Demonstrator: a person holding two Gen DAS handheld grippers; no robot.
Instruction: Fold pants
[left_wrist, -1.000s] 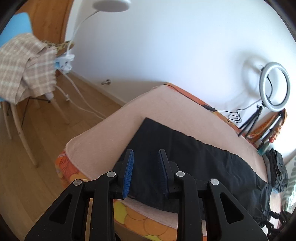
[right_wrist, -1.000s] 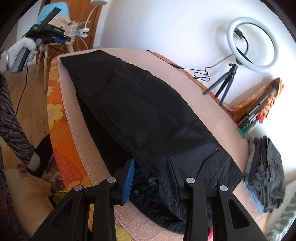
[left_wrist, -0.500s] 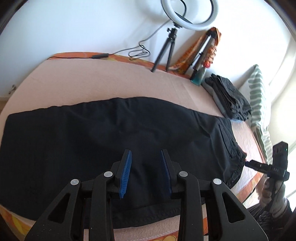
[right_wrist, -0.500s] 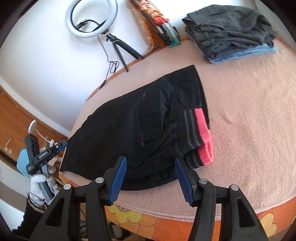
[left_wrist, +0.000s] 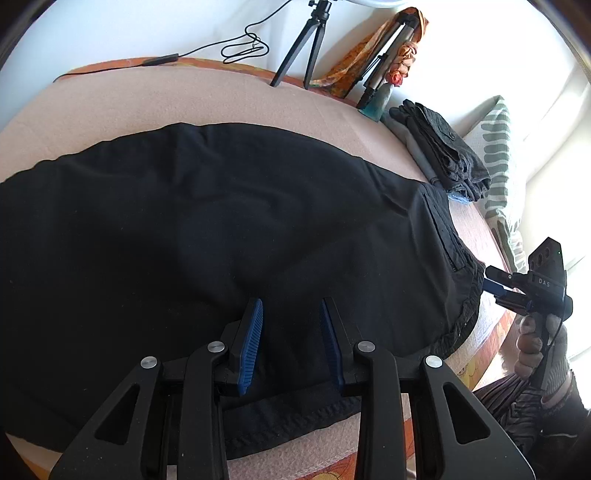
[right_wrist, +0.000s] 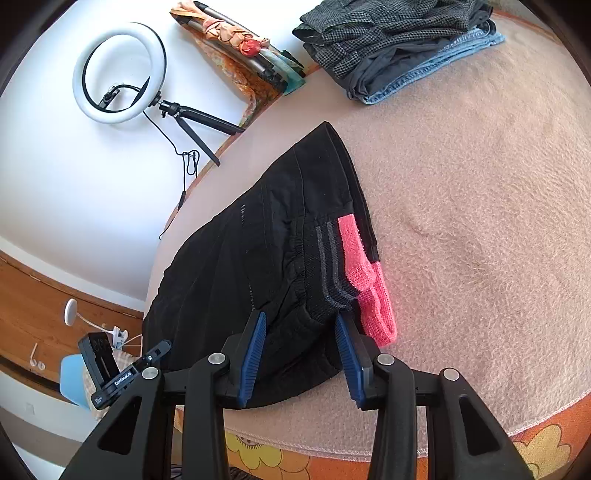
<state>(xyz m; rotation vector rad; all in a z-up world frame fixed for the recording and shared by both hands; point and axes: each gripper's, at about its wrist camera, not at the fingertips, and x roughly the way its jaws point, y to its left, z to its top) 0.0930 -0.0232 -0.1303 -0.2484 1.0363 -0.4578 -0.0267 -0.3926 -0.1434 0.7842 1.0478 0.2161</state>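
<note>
Black pants (left_wrist: 221, 229) lie flat, lengthwise across a pink blanket (left_wrist: 147, 99) on a bed. My left gripper (left_wrist: 291, 314) hovers low over their near long edge, jaws apart, the cloth under them rather than pinched. The waist end (right_wrist: 295, 236) shows a turned-out band with grey stripes and pink lining (right_wrist: 365, 273). My right gripper (right_wrist: 300, 323) sits at that waist edge, jaws closing, with the bunched black waistband between the blue pads but not visibly pressed. A gloved hand (left_wrist: 535, 347) holds the right gripper (left_wrist: 493, 284) at the pants' right end.
A stack of folded clothes (right_wrist: 388, 40) lies at the back, next to a striped pillow (left_wrist: 498, 162). A ring light (right_wrist: 118, 74) on a tripod, a cable (left_wrist: 240, 48) and a cloth-wrapped stand (left_wrist: 388, 62) line the wall. The bed's orange flowered edge (right_wrist: 535, 446) is near.
Both grippers swung round and came down closer to the pants. The left view turned from the chair side toward the waist. The right gripper rolled onto the waistband; its jaws widened, then narrowed.
</note>
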